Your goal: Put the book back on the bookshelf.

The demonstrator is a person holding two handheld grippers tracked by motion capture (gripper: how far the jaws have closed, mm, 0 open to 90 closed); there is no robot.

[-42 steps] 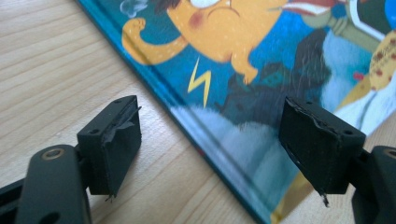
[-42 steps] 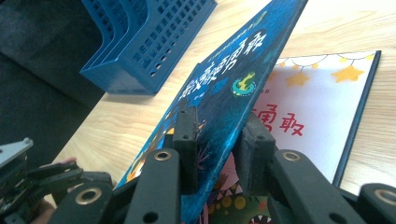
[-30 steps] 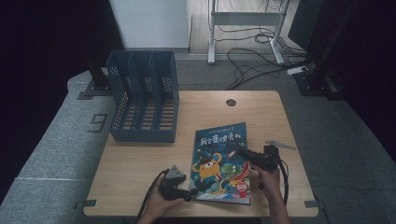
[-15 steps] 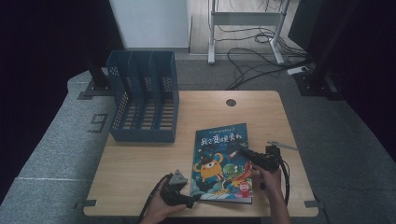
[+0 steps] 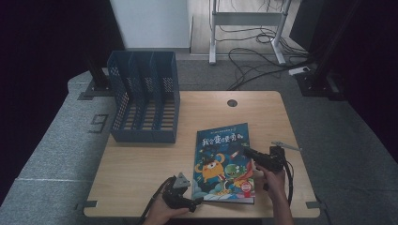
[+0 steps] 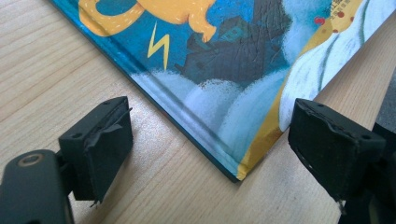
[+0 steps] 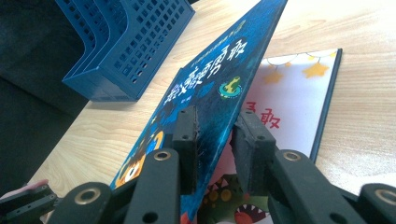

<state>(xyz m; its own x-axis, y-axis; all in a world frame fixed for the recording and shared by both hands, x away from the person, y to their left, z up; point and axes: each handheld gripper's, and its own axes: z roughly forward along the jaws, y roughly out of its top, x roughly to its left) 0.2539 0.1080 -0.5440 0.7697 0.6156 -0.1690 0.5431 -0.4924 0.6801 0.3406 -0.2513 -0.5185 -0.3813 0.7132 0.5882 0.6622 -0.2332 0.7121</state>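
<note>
On table (image 5: 141, 164): right hand-held gripper (image 7: 215, 140) pinches lifted book cover (image 7: 210, 88); left hand-held gripper (image 6: 210, 140) just widening, book corner between, untouched

Large grey "9" on the floor mat (image 5: 98, 123); Chinese title characters on the book cover (image 5: 224, 161).

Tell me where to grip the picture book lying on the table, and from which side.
Grip the picture book by its free right-hand edge, coming in level from the right. It lies flat, with its spine on the left, so only that edge lifts; there the right tongs already pinch the raised front cover.
</note>
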